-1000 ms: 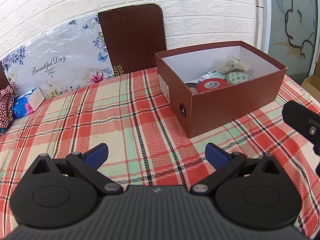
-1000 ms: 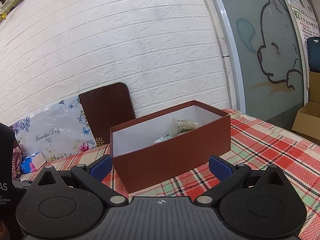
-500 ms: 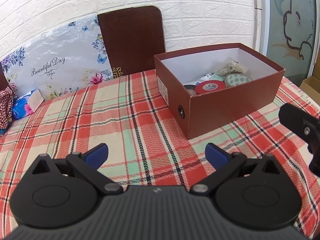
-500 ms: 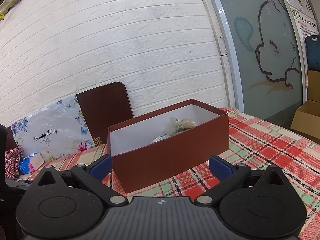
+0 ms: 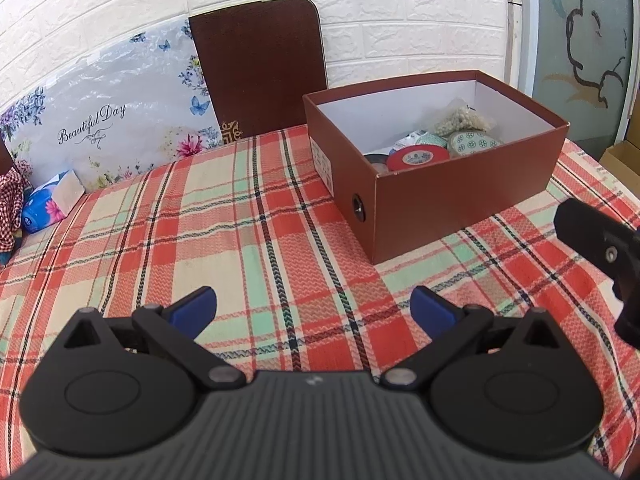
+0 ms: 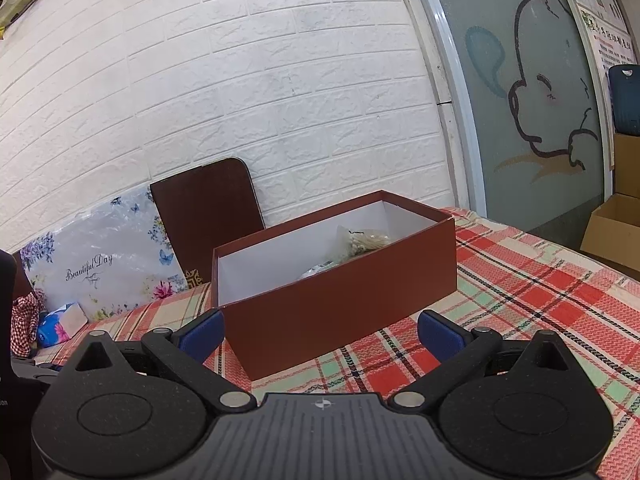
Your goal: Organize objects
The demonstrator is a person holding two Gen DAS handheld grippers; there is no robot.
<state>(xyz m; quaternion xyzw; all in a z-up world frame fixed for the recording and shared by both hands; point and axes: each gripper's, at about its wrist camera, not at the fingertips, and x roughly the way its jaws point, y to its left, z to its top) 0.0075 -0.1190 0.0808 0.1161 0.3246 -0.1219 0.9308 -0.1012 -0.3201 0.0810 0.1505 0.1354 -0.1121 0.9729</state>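
Both tools hang empty over the plaid-covered surface (image 5: 248, 216), each with its blue-tipped fingers spread wide apart and nothing between them. The left tool (image 5: 314, 308) faces bare cloth, with the open brown box (image 5: 460, 196) ahead of it and to its right; the right tool (image 6: 320, 332) sits low just short of the box's near corner, the long brown wall filling the view between its fingers. The tip of the right tool also juts into the left camera's frame at far right. Inside the box lie a red tape roll (image 5: 416, 157), a darker roll tucked beside it toward the near wall, a green patterned roll (image 5: 472, 143), a clear bag of pale beads (image 5: 460, 119) at the far side, and what looks like a small packet, partly hidden. No loose item shows on the cloth within either tool's reach, which suggests the gathering is largely or wholly done. Far ahead and left of the left tool, a blue tissue pack (image 5: 50, 202) and a checked cloth (image 5: 10, 208) rest by the wall next to a floral panel (image 5: 108, 120) and a brown board (image 5: 258, 68) that could be the lid, though that cannot be told; whether any of these are meant for the box is not clear.
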